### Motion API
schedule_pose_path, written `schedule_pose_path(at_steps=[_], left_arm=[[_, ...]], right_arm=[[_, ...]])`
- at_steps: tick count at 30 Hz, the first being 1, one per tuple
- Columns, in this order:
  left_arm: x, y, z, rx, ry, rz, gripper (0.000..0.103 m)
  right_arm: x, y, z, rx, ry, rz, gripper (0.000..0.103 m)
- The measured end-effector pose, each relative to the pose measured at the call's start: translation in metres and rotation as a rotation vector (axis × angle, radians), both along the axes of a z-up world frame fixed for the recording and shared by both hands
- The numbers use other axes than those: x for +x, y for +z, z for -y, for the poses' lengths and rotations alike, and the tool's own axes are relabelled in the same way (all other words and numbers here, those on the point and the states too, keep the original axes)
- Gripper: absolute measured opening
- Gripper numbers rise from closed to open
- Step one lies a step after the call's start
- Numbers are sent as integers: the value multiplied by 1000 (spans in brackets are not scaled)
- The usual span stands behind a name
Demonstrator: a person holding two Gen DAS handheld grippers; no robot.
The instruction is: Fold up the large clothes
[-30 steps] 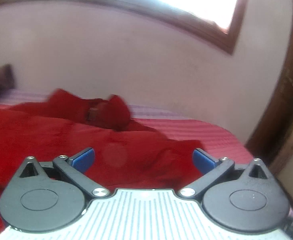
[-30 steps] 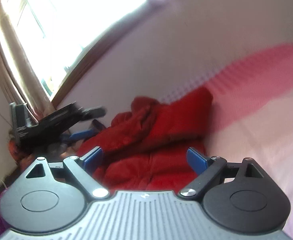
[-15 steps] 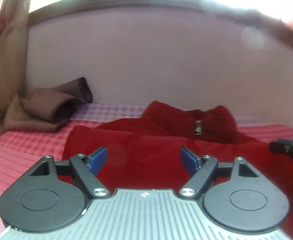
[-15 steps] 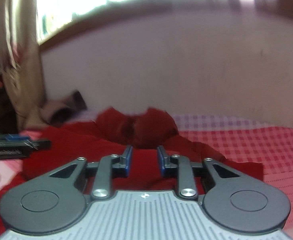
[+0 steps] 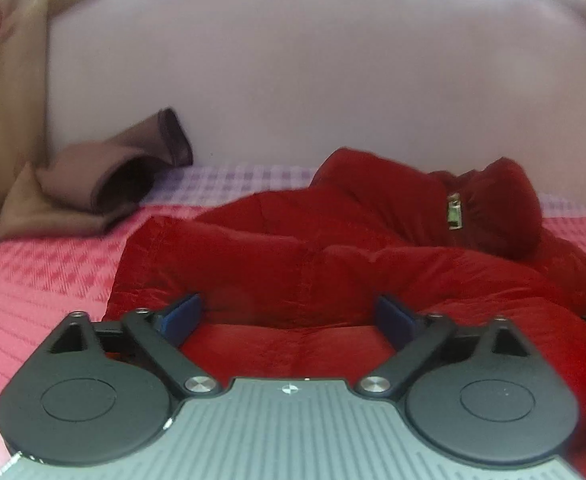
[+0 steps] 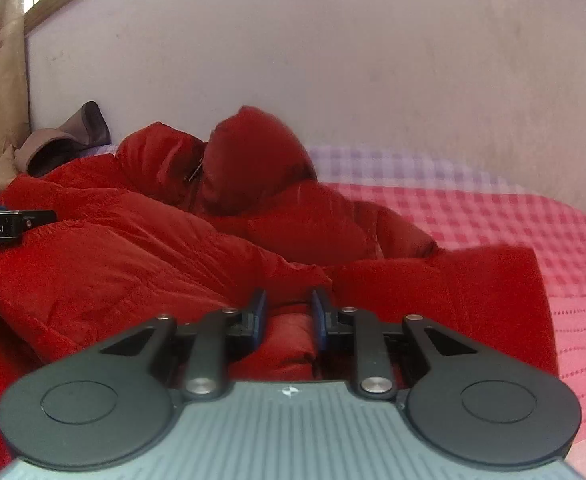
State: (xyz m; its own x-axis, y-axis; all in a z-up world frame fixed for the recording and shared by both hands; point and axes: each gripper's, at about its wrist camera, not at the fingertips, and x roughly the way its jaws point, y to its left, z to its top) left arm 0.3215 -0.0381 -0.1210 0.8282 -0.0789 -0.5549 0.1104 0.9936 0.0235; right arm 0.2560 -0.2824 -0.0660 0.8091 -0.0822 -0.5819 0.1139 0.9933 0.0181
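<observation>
A large red puffy jacket [image 5: 333, 264] lies spread on the bed, hood toward the wall, with a metal zip pull [image 5: 454, 213] near the collar. It fills the left and middle of the right wrist view [image 6: 141, 256]. My left gripper [image 5: 289, 316] is open, low over the jacket's near hem. My right gripper [image 6: 289, 312] has its jaws drawn close around a fold of red jacket fabric at the near edge. The left gripper's side [image 6: 9, 226] shows at the left of the right wrist view.
The bed has a pink checked cover [image 6: 533, 224], also seen in the left wrist view [image 5: 45, 280]. A brown folded cloth [image 5: 105, 184] lies at the back left by a curtain [image 5: 5, 80]. A plain wall [image 5: 313, 72] runs close behind the bed.
Both grippers swung to face the wall and came down low over the jacket. My right gripper went from wide open to nearly shut on a fold. My left gripper stayed open.
</observation>
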Motion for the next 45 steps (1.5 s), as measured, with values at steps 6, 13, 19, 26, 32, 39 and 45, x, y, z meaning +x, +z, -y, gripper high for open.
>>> schedule_pose_path(at_steps=[6,13,19,26,32,39,45], left_arm=[[2,-10,1,4,5,-3,103],[6,-15,-2,-20,4,-30,103],[10,-17,-2,-24,0,-59,103],[13,-19,-3,-34,-3,-78,103],[16,-19,-4,-44,-7,-95,103],[18,-20,-4,-50,-5,-101,103],[18,-20,-2,-48,2,-98,103]], right_arm=[[0,-12,-3,-27,-1,30,23],[0,-13,-5,-44,-2,31,23],[0,-15,-10,-80,-3,18,23],[0,-15,-10,-86,-5,16,23],[2,-16,-10,-74,-5,10,23],[3,-16,-7,-54,-9,11,23],[2,-17,-10,-68,-11,14,23]])
